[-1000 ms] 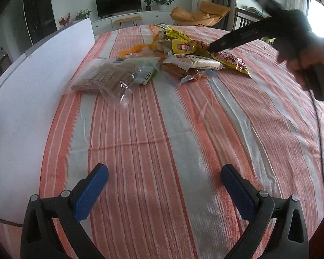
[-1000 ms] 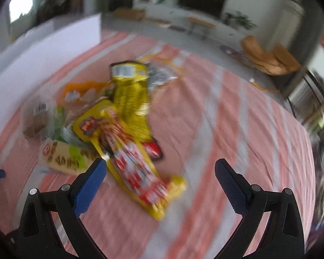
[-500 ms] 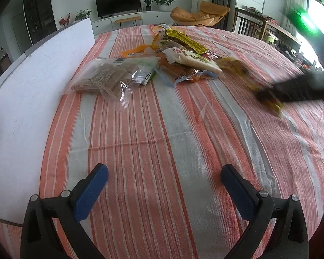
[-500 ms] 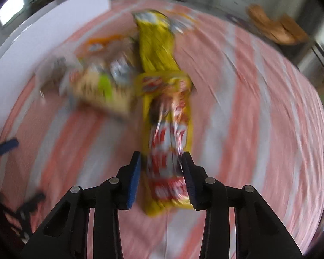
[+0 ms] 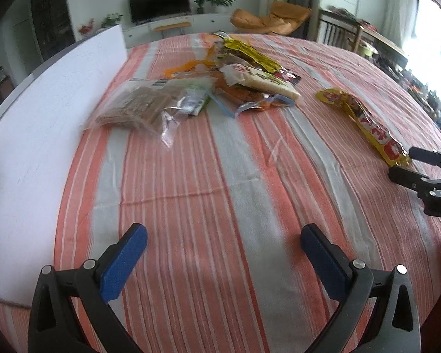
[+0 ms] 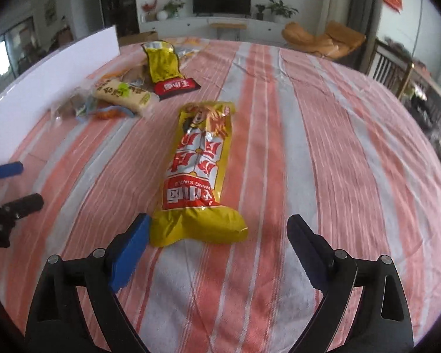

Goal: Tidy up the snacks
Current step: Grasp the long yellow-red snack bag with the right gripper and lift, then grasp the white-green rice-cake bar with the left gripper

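Observation:
A long yellow and red snack packet [image 6: 200, 161] lies flat by itself on the striped cloth, and it also shows in the left wrist view [image 5: 364, 123]. My right gripper [image 6: 217, 226] stands at its near end with the jaws opening. The packet's yellow tail reaches between the fingers beside the left pad, and neither pad presses on it. The other snacks sit in a pile [image 5: 235, 70] further back, among them a clear bag of brown biscuits [image 5: 135, 106] and a second yellow packet [image 6: 164, 64]. My left gripper [image 5: 223, 235] is open over bare cloth.
A white board [image 5: 44, 117] stands along the left side of the table. The striped tablecloth [image 5: 208, 153] covers the whole top. Chairs, a TV stand and plants are in the room behind.
My right gripper shut on the yellow and red packet, pulled it out of the pile toward the near right, then let it go and opened. My left gripper stayed put.

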A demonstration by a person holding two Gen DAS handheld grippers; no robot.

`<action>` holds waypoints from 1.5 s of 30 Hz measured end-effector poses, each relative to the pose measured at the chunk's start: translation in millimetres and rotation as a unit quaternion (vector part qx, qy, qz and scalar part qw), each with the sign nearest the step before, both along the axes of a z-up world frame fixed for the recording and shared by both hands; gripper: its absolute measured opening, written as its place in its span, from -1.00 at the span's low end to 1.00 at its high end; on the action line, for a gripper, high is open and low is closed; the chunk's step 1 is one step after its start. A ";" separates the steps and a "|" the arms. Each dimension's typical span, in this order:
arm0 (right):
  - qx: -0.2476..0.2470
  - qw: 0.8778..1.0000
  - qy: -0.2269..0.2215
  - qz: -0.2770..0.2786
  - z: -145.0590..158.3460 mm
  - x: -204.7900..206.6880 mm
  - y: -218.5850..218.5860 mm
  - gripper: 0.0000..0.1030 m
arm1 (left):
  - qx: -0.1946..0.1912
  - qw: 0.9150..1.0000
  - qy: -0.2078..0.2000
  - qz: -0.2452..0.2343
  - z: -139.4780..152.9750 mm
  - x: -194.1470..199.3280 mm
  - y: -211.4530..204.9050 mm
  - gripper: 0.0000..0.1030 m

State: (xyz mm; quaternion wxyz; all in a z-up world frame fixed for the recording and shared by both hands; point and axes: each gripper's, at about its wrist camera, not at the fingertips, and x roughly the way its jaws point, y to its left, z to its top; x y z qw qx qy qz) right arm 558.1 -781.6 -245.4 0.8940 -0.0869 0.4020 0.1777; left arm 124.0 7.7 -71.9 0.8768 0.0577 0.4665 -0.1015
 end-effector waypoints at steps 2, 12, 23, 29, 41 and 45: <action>0.000 1.000 0.006 -0.005 -0.1 2.2 -2.9 0.86 | 0.009 0.998 0.037 -0.048 3.9 14.8 -11.1 0.99; 0.000 1.000 0.006 -0.007 -2.9 -4.3 -1.0 0.87 | 0.146 0.969 0.029 -0.197 58.4 124.3 -107.1 0.97; 0.006 1.000 0.007 -0.007 -3.0 -5.1 -2.6 0.88 | 0.089 0.959 0.147 -0.224 41.2 115.2 -87.6 -0.33; 0.005 1.000 0.007 -0.007 -2.5 -6.0 -2.1 0.89 | 0.027 0.964 0.186 -0.191 29.9 80.3 -59.1 -0.03; 0.077 0.997 0.011 -0.002 3.6 -6.3 -18.8 0.88 | 0.047 0.978 0.114 -0.166 19.7 88.8 -96.5 -0.37; 0.161 0.986 0.042 -0.024 21.6 -2.3 -44.6 0.88 | 0.005 0.986 0.099 -0.133 18.5 81.4 -84.3 -0.38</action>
